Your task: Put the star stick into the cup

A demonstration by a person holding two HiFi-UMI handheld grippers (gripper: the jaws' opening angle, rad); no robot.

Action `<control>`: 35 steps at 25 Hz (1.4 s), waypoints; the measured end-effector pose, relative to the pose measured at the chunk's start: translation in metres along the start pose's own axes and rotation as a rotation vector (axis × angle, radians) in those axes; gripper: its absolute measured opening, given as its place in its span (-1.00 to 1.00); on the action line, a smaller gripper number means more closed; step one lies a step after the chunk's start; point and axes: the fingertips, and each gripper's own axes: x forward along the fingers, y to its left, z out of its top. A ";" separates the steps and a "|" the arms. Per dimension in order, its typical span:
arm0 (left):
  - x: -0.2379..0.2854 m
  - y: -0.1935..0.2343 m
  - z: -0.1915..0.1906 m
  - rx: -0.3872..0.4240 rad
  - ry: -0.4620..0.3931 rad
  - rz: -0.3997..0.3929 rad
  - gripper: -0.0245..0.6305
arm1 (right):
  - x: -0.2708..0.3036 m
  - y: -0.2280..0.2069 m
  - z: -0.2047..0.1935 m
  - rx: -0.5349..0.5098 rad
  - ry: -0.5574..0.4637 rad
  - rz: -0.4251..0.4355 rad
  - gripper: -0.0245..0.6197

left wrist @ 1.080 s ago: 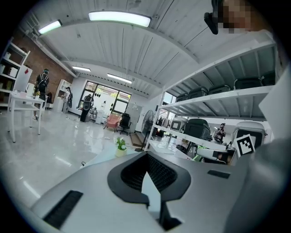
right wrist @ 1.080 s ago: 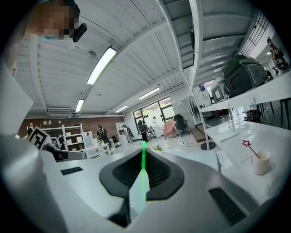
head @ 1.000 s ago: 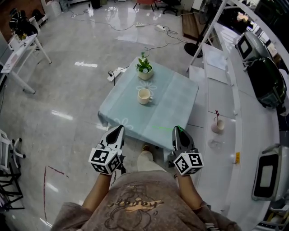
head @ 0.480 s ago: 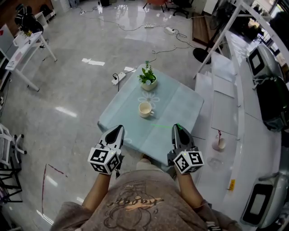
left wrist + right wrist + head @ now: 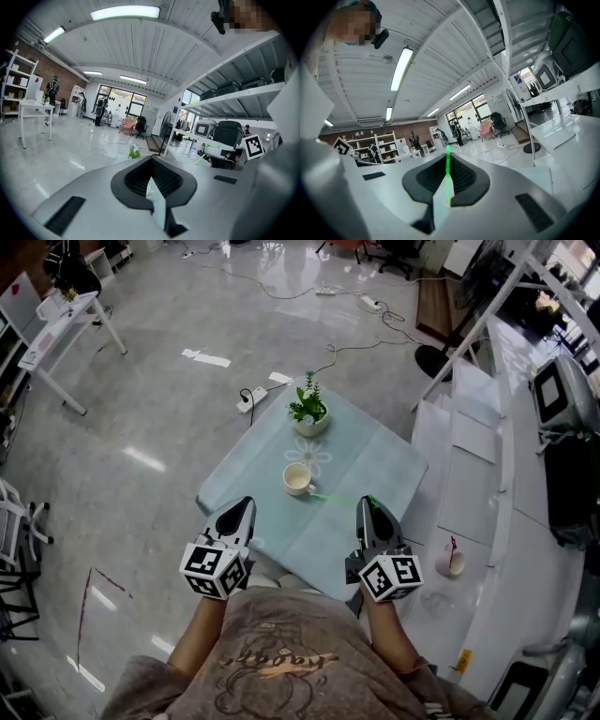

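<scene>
A small cream cup (image 5: 297, 479) stands near the middle of a square table with a pale blue cloth (image 5: 375, 460). My right gripper (image 5: 368, 503) hovers over the table's near edge, shut on a thin green star stick (image 5: 337, 497). The stick reaches left, and its far end lies just right of the cup. In the right gripper view the star stick (image 5: 448, 168) runs straight out between the closed jaws of the right gripper (image 5: 447, 157). My left gripper (image 5: 245, 504) sits at the table's near left edge. The left gripper (image 5: 152, 161) is shut and holds nothing.
A potted plant (image 5: 308, 413) stands at the table's far side, behind the cup. White shelving (image 5: 469, 484) runs along the right, with another cup holding a red stick (image 5: 451, 561). Cables and a power strip (image 5: 251, 396) lie on the glossy floor.
The view has shifted, so the table sits a little further left and up. The green stick's far end is now closer to the cup. Both grippers keep their places in view.
</scene>
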 end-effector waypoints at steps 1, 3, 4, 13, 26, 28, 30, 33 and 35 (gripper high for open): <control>0.003 -0.002 0.000 0.001 0.004 -0.003 -0.86 | 0.002 -0.002 0.000 0.004 0.001 -0.001 -0.86; 0.009 -0.005 0.001 0.006 0.011 -0.012 -0.86 | 0.004 -0.006 0.001 0.011 0.006 -0.004 -0.86; 0.012 -0.007 0.001 0.008 0.015 -0.017 -0.86 | 0.006 -0.007 0.000 0.013 0.010 -0.006 -0.86; 0.028 0.000 0.004 0.009 0.050 -0.064 -0.86 | 0.037 -0.009 -0.003 0.018 0.020 -0.017 -0.86; 0.056 0.031 0.003 0.000 0.104 -0.133 -0.86 | 0.104 -0.012 -0.041 0.008 0.099 -0.044 -0.86; 0.059 0.037 0.003 -0.001 0.110 -0.137 -0.86 | 0.112 -0.015 -0.052 0.013 0.122 -0.049 -0.86; 0.062 0.042 0.002 -0.002 0.118 -0.139 -0.86 | 0.119 -0.019 -0.064 0.017 0.147 -0.054 -0.86; 0.068 0.048 0.000 -0.003 0.129 -0.141 -0.86 | 0.129 -0.023 -0.082 0.036 0.180 -0.056 -0.86; 0.070 0.052 -0.001 -0.004 0.136 -0.142 -0.86 | 0.134 -0.026 -0.094 0.061 0.202 -0.047 -0.86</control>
